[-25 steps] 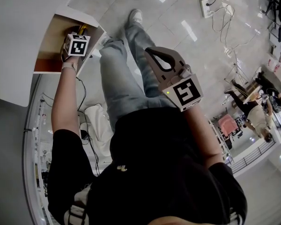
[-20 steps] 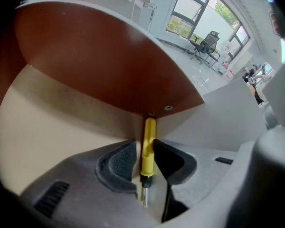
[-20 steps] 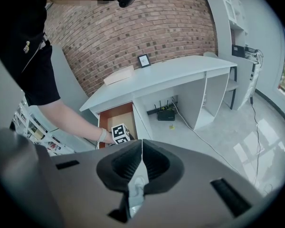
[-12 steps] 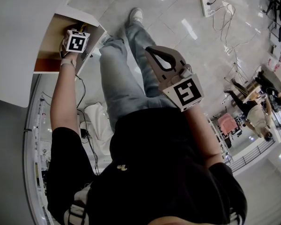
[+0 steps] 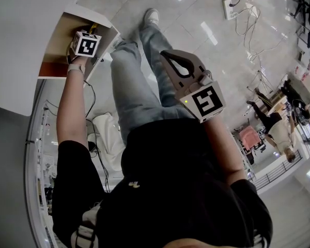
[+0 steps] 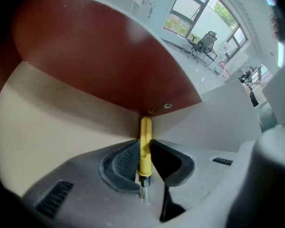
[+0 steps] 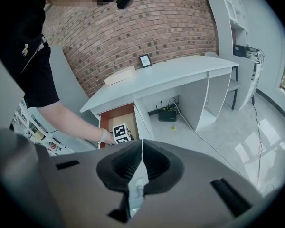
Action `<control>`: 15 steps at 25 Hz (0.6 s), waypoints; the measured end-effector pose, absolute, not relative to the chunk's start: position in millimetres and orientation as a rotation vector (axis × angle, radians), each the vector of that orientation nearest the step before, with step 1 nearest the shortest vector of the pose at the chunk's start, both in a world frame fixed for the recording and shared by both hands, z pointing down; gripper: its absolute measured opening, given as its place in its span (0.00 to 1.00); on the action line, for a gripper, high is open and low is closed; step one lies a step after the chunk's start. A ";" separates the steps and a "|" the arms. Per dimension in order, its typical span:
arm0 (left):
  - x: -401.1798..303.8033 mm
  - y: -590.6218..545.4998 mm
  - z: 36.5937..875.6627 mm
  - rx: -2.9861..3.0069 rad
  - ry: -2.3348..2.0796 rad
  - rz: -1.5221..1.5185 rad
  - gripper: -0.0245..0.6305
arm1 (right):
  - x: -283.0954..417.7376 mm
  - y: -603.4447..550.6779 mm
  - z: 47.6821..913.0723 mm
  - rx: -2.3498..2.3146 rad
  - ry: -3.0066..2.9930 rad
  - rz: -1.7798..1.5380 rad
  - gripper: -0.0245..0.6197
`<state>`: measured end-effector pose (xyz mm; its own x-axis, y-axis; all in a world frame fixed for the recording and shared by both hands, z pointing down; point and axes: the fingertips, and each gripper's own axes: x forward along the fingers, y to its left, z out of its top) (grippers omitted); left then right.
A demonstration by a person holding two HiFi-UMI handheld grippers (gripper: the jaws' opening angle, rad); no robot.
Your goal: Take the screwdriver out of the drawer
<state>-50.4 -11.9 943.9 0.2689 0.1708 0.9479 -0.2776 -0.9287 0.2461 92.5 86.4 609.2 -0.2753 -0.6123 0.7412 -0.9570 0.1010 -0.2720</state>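
Observation:
A screwdriver [image 6: 145, 151] with a slim yellow handle and a short metal tip lies in the open wooden drawer [image 6: 47, 118], against its dark red wall. My left gripper [image 6: 145, 144] reaches steeply down into the drawer [image 5: 57, 45]. Its jaws are closing, and both dark pads [image 6: 126, 163] touch the sides of the handle. In the head view only the marker cube of the left gripper [image 5: 90, 32] shows above the drawer. My right gripper [image 5: 166, 57] hangs over the floor in front of the person's legs. It is shut with nothing between its fingertips [image 7: 133, 151].
The drawer [image 7: 115, 120] belongs to a white desk [image 7: 161, 75] against a brick wall. A router [image 7: 167, 114] and cables sit under the desk. A power strip [image 5: 228, 6] with cords lies on the glossy floor. People stand far off at the right.

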 end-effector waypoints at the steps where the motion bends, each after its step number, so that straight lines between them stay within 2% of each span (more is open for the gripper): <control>1: -53.3 -13.9 943.0 2.182 -0.113 1.702 0.15 | 92.2 85.9 608.6 1.530 -1.942 1.027 0.06; 15: -59.9 -14.6 948.3 2.238 -0.236 1.755 0.15 | 89.2 87.4 606.2 1.514 -1.957 1.015 0.06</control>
<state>-59.9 -14.6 948.3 0.2459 0.0474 0.9681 -0.3018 -0.9454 0.1230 89.2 87.4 606.2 -0.2861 -0.6131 0.7364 -0.9551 0.1206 -0.2706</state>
